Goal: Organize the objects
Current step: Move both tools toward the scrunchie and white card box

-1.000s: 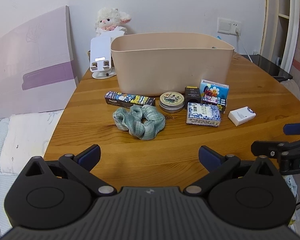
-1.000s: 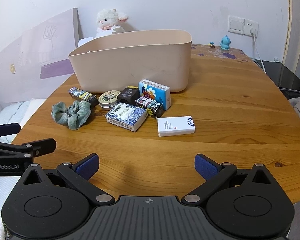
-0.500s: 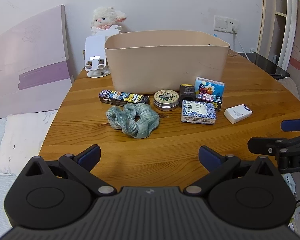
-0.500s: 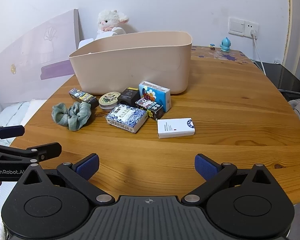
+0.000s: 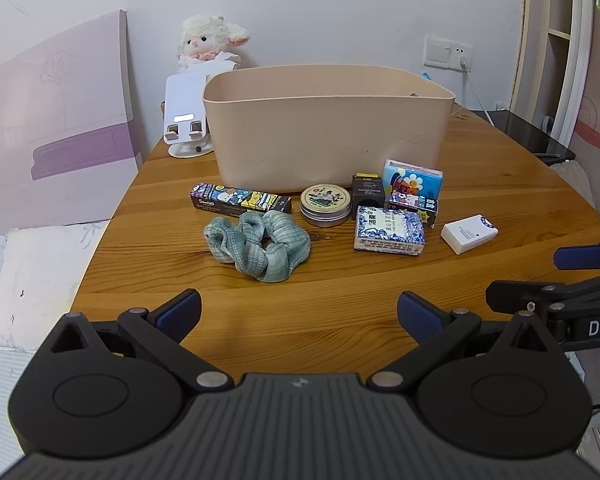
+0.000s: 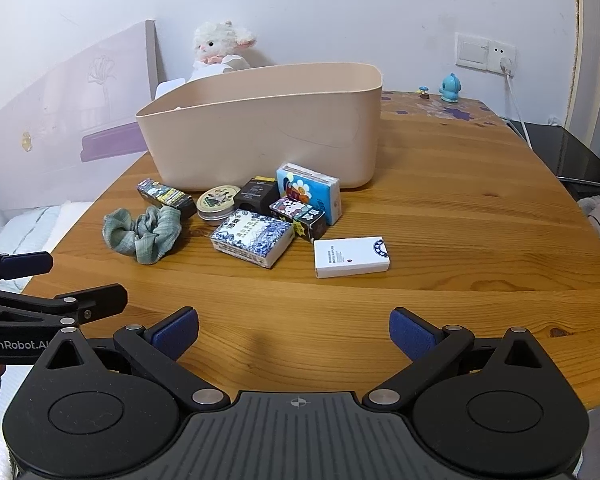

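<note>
Left tongs (image 5: pixel 299 306) are seen spread wide apart, nothing between the blue pads, held over the near edge of the wooden bench (image 5: pixel 340 280). Right tongs (image 6: pixel 294 330) likewise spread wide and empty, over the same near edge. Each is glimpsed in the other's view: right tongs at 3 o'clock in the left view, left tongs at 9 o'clock in the right view.

Beige tub (image 5: pixel 328 128) is noted at 12 o'clock on the bench, upright, its inside mostly hidden by the near wall.

A cluster of small items is laid out just in front of the tub:
- green scrunchie (image 5: pixel 258 246), nearest the left tongs, at 11 o'clock from them
- long cartoon-print box (image 5: pixel 240 200), just behind the scrunchie, close to the tub wall
- round tin (image 5: pixel 326 204), lid up, beside the long box
- black box (image 5: pixel 366 192), between the tin and the blue flower-print packet (image 5: pixel 412 178)
- small dark cartoon box (image 5: pixel 412 204), against the flower-print packet
- blue-and-white patterned packet (image 5: pixel 388 230), lying flat in front of these
- white box (image 6: pixel 352 256), set slightly apart, at 12 o'clock from the right tongs

Behind the tub at 11 o'clock: white phone stand (image 5: pixel 186 126) and plush lamb (image 5: pixel 208 42). A blue figurine (image 6: pixel 450 88) is seen at the far bench edge, 1 o'clock in the right view.
</note>
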Available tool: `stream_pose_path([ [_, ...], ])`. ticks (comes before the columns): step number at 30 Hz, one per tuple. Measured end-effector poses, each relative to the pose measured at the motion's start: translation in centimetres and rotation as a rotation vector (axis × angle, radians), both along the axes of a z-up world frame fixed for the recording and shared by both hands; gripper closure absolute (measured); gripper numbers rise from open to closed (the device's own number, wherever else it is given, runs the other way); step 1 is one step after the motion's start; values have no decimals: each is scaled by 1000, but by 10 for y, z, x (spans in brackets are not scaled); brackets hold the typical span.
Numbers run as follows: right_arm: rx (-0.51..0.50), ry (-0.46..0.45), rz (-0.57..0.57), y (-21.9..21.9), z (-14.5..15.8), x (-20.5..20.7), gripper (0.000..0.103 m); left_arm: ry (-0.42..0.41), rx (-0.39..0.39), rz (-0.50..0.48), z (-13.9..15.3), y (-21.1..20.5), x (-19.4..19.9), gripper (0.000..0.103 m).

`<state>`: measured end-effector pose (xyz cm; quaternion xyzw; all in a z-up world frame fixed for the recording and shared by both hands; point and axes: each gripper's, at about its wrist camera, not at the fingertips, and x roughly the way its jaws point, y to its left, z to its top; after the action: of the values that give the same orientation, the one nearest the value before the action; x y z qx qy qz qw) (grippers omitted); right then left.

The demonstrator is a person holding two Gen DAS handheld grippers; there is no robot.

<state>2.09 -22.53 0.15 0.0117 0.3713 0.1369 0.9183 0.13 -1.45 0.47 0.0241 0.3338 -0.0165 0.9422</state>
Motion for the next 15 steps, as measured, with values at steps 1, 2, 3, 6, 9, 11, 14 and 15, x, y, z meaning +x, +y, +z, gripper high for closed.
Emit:
stream_pose_path([
  [1, -1, 0, -1, 0, 0, 0, 0, 1, -1, 1, 0, 0, 0, 0],
  [2, -1, 1, -1, 0, 0, 0, 0, 4, -1, 1, -1, 1, 1, 0],
  [3, -1, 1, -2, 1, 0, 1, 0, 5, -2, 1, -1, 1, 1, 0],
  [6, -6, 2, 0, 2, 0, 1, 0, 7, -3, 0, -2, 1, 2, 0],
  [9, -8, 2, -2, 2, 0, 4, 0, 7, -2, 0, -3, 1, 4, 0],
  [11, -8, 3, -5, 1, 0, 6, 0, 6, -6, 2, -3, 2, 6, 0],
  [14, -10, 4, -4, 1, -1, 9, 0, 7, -16, 5, -4, 3, 9, 0],
  [15, -12, 4, -1, 1, -1, 10, 0, 7, -21, 8, -3, 4, 10, 0],
])
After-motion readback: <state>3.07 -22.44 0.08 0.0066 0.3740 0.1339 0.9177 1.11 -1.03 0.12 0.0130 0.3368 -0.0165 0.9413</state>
